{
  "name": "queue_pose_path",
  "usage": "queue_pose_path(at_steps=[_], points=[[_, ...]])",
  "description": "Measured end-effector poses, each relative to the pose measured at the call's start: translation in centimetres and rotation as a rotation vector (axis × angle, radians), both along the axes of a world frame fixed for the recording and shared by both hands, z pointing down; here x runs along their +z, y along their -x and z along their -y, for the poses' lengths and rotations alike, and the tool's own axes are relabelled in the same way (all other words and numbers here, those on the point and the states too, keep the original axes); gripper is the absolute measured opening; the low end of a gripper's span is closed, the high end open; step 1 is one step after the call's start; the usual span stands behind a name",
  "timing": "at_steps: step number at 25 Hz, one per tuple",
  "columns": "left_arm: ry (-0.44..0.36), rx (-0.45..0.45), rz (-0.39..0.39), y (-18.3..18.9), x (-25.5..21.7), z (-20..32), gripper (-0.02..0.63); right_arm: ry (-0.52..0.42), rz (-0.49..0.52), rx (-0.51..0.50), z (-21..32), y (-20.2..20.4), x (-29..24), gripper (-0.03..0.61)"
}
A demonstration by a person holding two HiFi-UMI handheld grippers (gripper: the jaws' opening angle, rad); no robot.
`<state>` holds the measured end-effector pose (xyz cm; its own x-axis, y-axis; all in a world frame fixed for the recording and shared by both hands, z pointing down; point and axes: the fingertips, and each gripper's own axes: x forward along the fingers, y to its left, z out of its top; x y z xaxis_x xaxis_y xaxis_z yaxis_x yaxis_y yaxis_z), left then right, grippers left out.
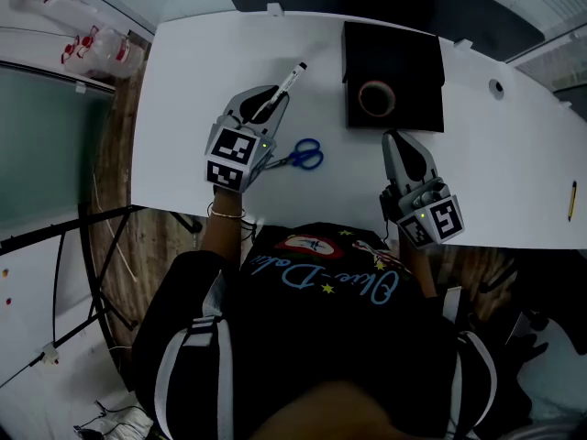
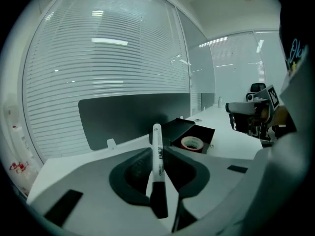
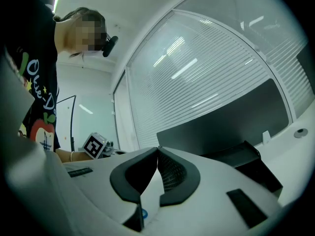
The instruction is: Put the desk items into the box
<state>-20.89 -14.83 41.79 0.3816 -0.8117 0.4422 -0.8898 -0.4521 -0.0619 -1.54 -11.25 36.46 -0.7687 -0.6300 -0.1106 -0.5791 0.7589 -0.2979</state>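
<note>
The marker (image 2: 157, 156) is pinched between the jaws of my left tongs (image 1: 271, 102). Its dark capped end sits back in the throat of the jaws, and the white barrel sticks out well past the tips. The jaws are only partly drawn in, stopped on the barrel, with the ribbed pads pressing it from both sides.

I judge it a light, stiff thing, not fragile. It is smooth and round, though, so it can swivel or slide in the pads if I swing it carelessly. The hold sits on the barrel just ahead of the cap, not at the middle, which leaves a long free end. That should do for so light a piece, but a grip nearer the middle would keep it from pivoting.

The black box (image 1: 426, 99) lies ahead of my left tongs and off to their right, open at the top. A roll of tape (image 1: 375, 97) is already in it, and there is room beside the roll for the marker.

My right tongs (image 3: 157, 151) have their jaws closed tip to tip with nothing between them. They are poised just short of the box's near wall.

On the white desk (image 1: 514, 172), blue-handled scissors (image 1: 303, 154) lie just to the right of my left tongs. A pencil (image 1: 572, 200) lies well out to the right of my right tongs.
</note>
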Motion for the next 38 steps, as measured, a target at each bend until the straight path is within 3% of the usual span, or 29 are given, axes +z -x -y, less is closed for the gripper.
queue_pose_path(at_steps=[19,38], points=[[-0.143,-0.031,0.029,-2.4,-5.2,-4.0,0.094,-0.04,0.026,-0.016,-2.8,-3.1,-0.7,0.017],[-0.207,-0.04,0.071,-7.4,-6.3,-6.2,0.094,-0.071,0.029,0.044,-5.6,-9.8,-0.9,0.017]])
